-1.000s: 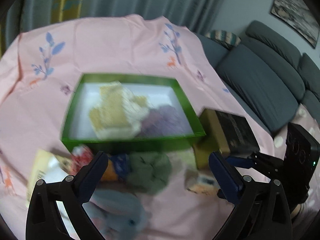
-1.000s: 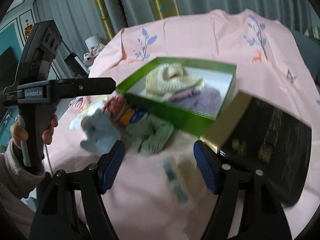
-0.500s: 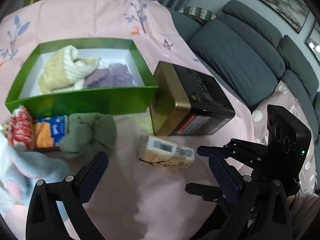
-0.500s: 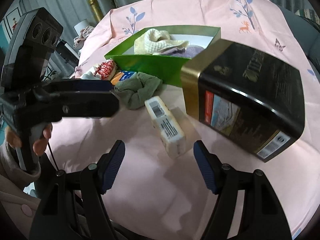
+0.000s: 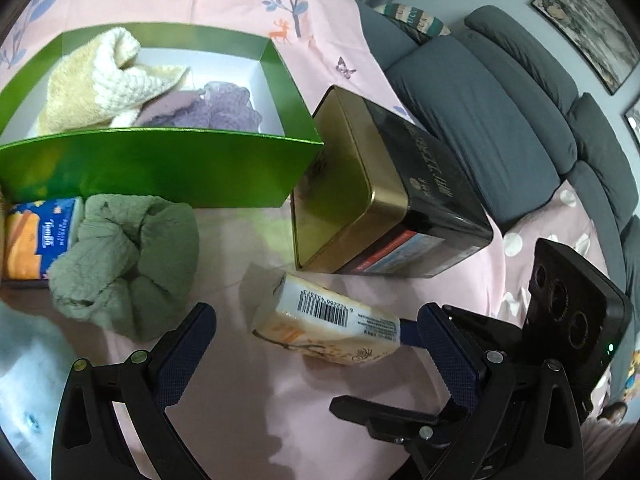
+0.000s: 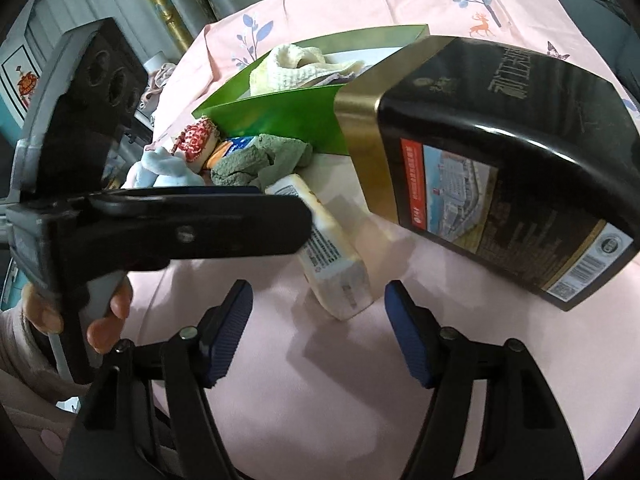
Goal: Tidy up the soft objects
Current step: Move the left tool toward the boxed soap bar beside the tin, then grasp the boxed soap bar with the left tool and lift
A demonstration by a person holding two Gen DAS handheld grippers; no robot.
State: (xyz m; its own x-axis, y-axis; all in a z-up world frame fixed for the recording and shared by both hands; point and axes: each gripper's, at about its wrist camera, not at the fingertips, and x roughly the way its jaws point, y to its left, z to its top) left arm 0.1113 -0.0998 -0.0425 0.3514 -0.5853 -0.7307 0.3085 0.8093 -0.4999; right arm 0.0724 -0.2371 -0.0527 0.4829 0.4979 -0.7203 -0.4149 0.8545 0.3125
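Note:
A cream wrapped pack with a barcode [image 5: 328,324] lies on the pink cloth in front of the black and gold tin [image 5: 384,188]. My left gripper [image 5: 316,344] is open, with the pack between its fingertips and untouched. My right gripper [image 6: 318,332] faces the pack's [image 6: 332,264] near end; its jaws are closing and the pads are clear of the pack. A green box [image 5: 160,168] holds a cream knit cloth [image 5: 100,80] and a purple knit piece [image 5: 224,108]. A crumpled green cloth [image 5: 124,260] and a pale blue plush [image 5: 28,360] lie in front of the box.
A blue and orange snack pack [image 5: 40,232] sits left of the green cloth, and a red and white item [image 6: 196,140] lies near it. The left gripper's fingers [image 6: 180,232] cross the right wrist view, held by a hand [image 6: 108,312]. A grey sofa [image 5: 500,120] stands beyond the table.
Both grippers have sunk toward the table and closed in on the barcode pack, which now looks larger in both views. The right jaws stand slightly narrower.

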